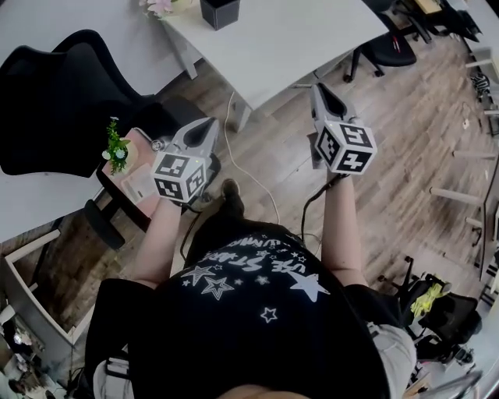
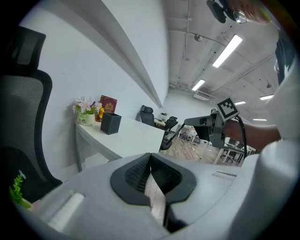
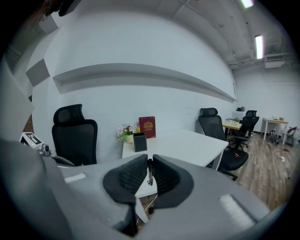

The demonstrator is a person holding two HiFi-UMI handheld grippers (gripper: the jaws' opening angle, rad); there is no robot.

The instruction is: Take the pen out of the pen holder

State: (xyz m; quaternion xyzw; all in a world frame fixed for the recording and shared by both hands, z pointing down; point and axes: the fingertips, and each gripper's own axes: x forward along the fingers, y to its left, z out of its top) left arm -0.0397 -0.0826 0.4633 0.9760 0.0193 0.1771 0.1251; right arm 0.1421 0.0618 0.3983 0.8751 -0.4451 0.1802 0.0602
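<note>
The right gripper [image 3: 150,165] has its fingers pinched almost together on a thin dark stick, seemingly the pen [image 3: 149,173], so the taking-out looks done. The left gripper [image 2: 150,159] is closed and empty. Next comes carrying the pen steadily away. Well beyond, the black pen holder [image 3: 139,141] stands on the white desk [image 3: 187,143] beside flowers [image 3: 125,131] and a red book [image 3: 146,126], with an office chair [image 3: 75,133] nearby on the wood floor [image 3: 276,173].

Pen holder [image 1: 219,12] cut off by top edge, pen [image 3: 150,172] mostly hidden between right hand-held gripper [image 3: 150,159] pads
</note>
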